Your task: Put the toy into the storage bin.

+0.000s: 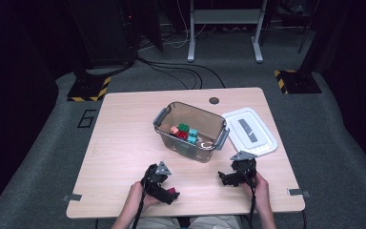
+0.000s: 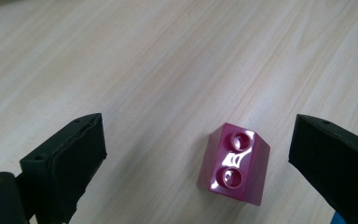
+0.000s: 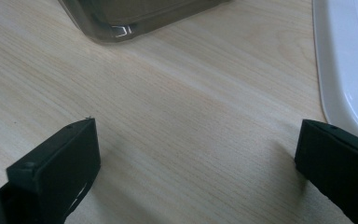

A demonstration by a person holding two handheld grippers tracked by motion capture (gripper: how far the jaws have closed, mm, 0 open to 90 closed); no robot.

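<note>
With the magenta brick [image 2: 235,164] lying loose near the table's [image 1: 124,143] front edge between my left gripper's [image 2: 200,158] spread jaws, I judge the grasp is next: close, then carry to the bin [image 1: 205,119]. My right gripper [image 3: 198,163] hovers agape, empty.

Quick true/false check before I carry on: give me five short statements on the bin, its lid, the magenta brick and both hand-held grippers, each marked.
1. The magenta brick lies on the table between the open jaws of the left hand-held gripper. True.
2. The clear bin is empty. False: it holds several coloured bricks.
3. The white lid lies on the table beside the bin. True.
4. The right hand-held gripper grips a brick. False: it is open, holding nothing.
5. The lid covers the bin. False: the bin is open.
</note>
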